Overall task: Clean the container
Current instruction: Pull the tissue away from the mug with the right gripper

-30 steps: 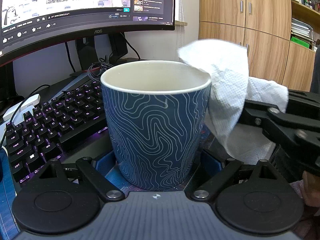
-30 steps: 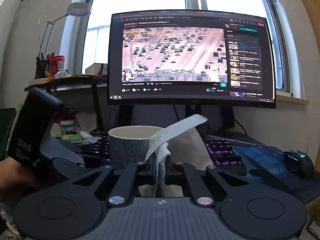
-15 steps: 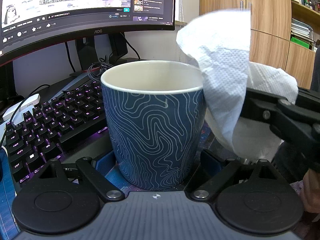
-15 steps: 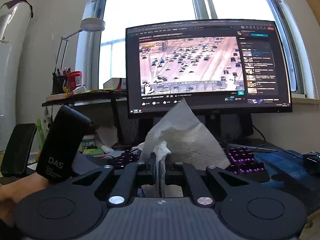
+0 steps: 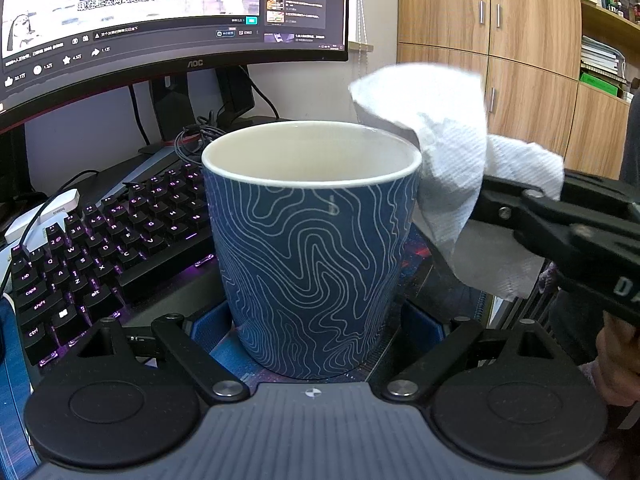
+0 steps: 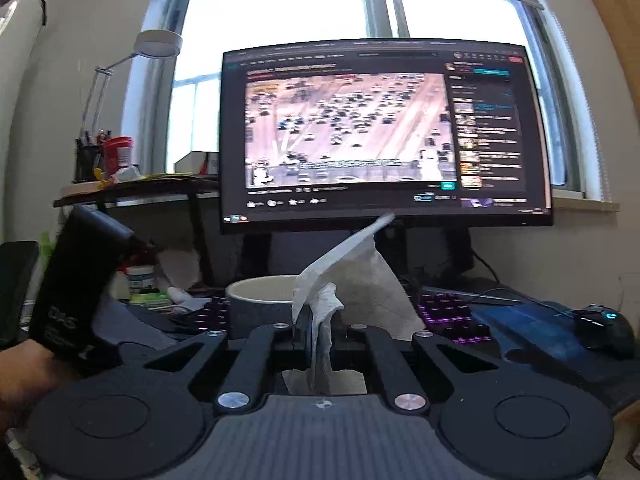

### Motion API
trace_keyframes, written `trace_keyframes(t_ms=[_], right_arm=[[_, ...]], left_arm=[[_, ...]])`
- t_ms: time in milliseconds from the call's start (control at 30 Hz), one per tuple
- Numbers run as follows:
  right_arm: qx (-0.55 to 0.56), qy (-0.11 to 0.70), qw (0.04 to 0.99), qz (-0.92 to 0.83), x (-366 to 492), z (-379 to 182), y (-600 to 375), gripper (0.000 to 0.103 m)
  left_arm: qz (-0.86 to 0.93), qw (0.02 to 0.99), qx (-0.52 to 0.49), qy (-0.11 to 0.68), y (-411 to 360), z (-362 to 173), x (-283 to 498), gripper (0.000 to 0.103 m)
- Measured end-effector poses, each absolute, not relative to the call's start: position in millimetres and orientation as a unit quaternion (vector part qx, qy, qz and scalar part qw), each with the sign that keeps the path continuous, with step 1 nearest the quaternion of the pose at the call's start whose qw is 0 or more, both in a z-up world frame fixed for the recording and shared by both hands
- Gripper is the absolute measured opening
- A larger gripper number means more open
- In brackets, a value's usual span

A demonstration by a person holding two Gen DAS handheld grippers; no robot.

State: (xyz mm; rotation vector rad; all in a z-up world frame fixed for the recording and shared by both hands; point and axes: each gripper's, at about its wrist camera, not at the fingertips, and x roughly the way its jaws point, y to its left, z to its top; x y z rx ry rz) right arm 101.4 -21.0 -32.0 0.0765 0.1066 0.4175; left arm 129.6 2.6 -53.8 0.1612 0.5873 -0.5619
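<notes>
A blue cup [image 5: 312, 248] with white wavy lines and a cream inside stands upright on the desk mat. My left gripper [image 5: 316, 316] is shut on the cup, one blue pad on each side of its lower body. My right gripper [image 5: 492, 200] comes in from the right, shut on a crumpled white paper towel [image 5: 448, 152]. The towel lies against the cup's right rim and upper wall. In the right wrist view the towel [image 6: 352, 280] stands up between the shut fingers of the right gripper [image 6: 320, 320], and the cup [image 6: 260, 300] sits just behind it to the left.
A backlit black keyboard [image 5: 92, 248] lies left of and behind the cup, under a large monitor [image 5: 172, 12]. Wooden cabinets [image 5: 500, 60] stand at the right. A black mouse [image 6: 604, 328] sits at far right, and a hand [image 6: 24, 376] holds the left gripper's body.
Half a second ago the right gripper held the towel higher, above the cup's rim. It has come back down, and the towel rests against the rim's right side. The cup and left gripper stayed put.
</notes>
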Motion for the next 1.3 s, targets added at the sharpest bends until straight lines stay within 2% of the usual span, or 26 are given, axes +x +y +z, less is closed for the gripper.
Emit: trace_keyframes(t_ms=[867,1067,1133,1200,1300], right_arm=[[0.038,0.088,0.98,0.173,97,-71,-137,0.007],[0.02,0.103,0.982,0.154,96,-84,-142,0.02],[0.018,0.101,0.984,0.147,91,-88,-156,0.029],[0.016,0.099,0.985,0.139,87,-92,-170,0.043],[0.012,0.097,0.986,0.132,81,-93,-179,0.056]], left_arm=[[-0.273,0.916,0.08,0.284,2,-53,128,0.094],[-0.272,0.916,0.083,0.283,2,-53,127,0.094],[-0.273,0.916,0.082,0.283,2,-52,127,0.095],[-0.273,0.916,0.082,0.283,2,-52,127,0.095],[-0.27,0.917,0.084,0.283,2,-52,127,0.098]])
